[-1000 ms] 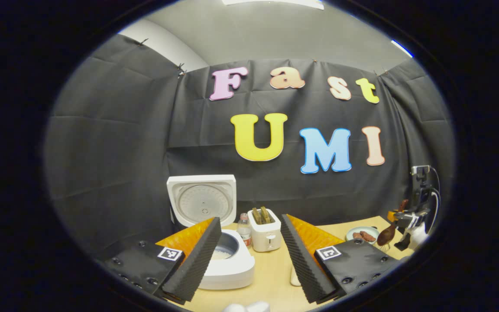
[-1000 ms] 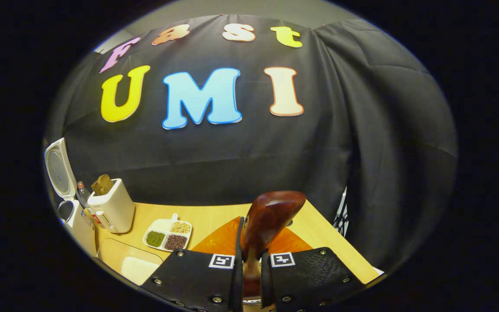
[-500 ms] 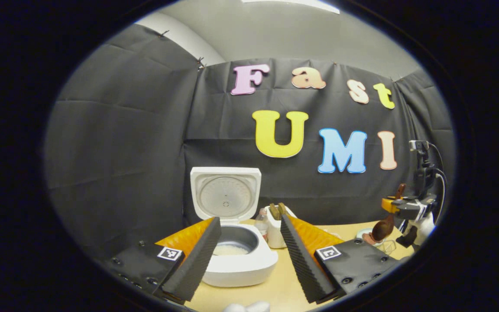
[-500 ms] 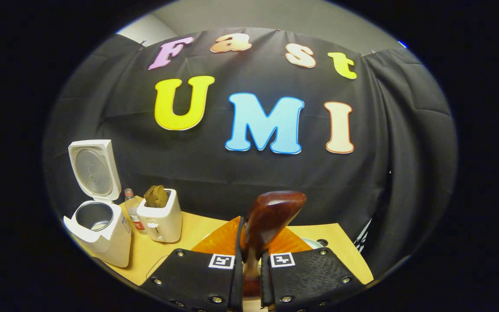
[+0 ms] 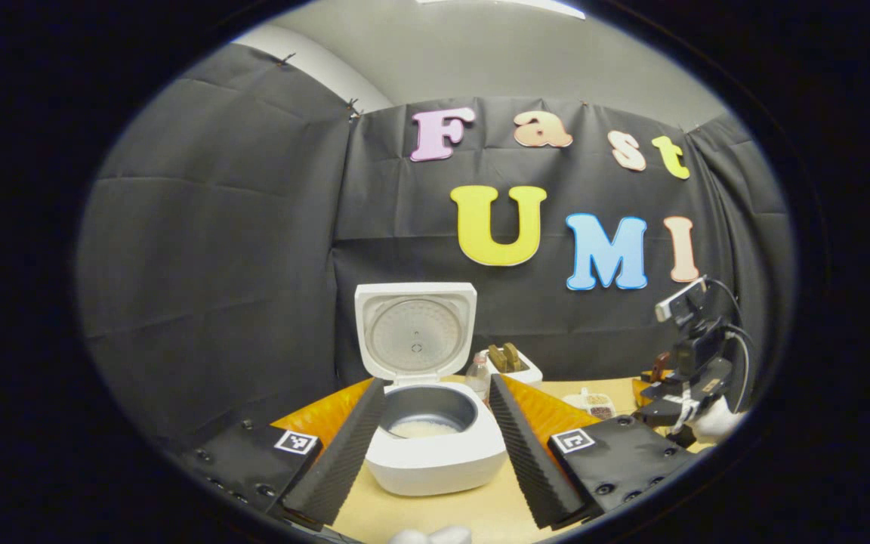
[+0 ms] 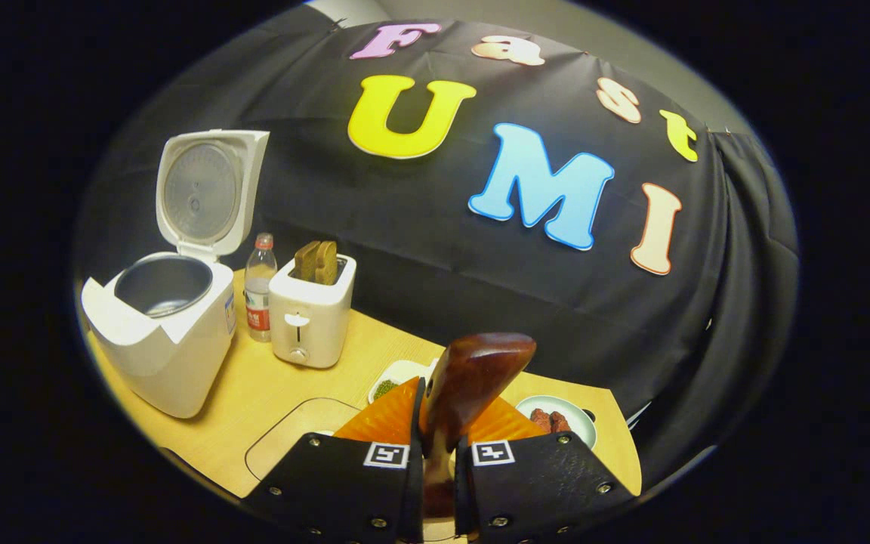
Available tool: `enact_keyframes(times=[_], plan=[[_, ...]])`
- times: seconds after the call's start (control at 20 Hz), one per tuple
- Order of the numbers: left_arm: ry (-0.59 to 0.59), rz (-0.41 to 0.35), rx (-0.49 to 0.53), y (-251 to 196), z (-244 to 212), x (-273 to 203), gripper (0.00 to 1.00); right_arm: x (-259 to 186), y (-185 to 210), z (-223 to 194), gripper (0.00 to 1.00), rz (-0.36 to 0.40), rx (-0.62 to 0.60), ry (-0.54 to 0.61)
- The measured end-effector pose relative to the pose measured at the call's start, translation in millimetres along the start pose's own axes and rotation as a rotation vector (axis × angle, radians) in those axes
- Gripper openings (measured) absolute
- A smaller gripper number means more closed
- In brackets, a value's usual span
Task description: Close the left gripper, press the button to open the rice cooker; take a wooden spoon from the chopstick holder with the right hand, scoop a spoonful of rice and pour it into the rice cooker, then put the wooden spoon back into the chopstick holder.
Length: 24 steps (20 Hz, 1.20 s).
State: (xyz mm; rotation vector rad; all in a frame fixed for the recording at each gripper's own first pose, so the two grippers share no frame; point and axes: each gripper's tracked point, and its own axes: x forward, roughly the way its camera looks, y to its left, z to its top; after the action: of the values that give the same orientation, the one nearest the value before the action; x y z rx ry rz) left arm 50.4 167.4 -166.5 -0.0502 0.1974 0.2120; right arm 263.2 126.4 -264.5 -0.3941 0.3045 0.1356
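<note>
The right gripper (image 6: 439,461) is clamped on the wooden spoon (image 6: 473,378), bowl up, well right of the open rice cooker (image 6: 159,332), while the left gripper (image 5: 435,446) hangs with its jaws spread wide before that cooker (image 5: 435,446), what looks like rice (image 5: 424,429) inside, a toaster (image 6: 309,310) just beside it.

Black cloth wall (image 5: 216,249), wooden table (image 6: 254,393).

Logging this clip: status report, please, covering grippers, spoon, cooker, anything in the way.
Left gripper open, empty, facing rice cooker, lid up, rice in pot. Right gripper shut on wooden spoon. Toaster and bottle beside cooker, not blocking.
</note>
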Motion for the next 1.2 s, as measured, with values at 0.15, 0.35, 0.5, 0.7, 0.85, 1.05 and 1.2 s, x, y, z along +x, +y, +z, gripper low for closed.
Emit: enact_keyframes(times=[0.15, 0.35, 0.5, 0.7, 0.85, 1.05, 1.2], plan=[[0.010, 0.007, -0.005, 7, -3, 2, 0.96, 13, 14, -19, 0.16, 0.007, -0.074, 0.026], [0.033, 0.002, -0.012, 8, -8, 3, 0.97, 29, 26, -45, 0.16, 0.023, -0.144, 0.076], [0.039, 0.013, -0.012, 14, -10, 8, 0.96, 33, 33, -61, 0.16, 0.041, -0.167, 0.106], [0.042, 0.023, -0.007, 21, -9, 12, 0.96, 31, 49, -63, 0.16, 0.065, -0.120, 0.112], [0.050, 0.025, -0.002, 24, -11, 13, 0.96, 29, 59, -64, 0.16, 0.090, -0.044, 0.127], [0.052, 0.031, 0.011, 31, -8, 12, 0.96, 26, 75, -62, 0.16, 0.118, 0.090, 0.150], [0.055, 0.034, 0.016, 36, -9, 14, 0.96, 23, 86, -53, 0.16, 0.152, 0.204, 0.151]])
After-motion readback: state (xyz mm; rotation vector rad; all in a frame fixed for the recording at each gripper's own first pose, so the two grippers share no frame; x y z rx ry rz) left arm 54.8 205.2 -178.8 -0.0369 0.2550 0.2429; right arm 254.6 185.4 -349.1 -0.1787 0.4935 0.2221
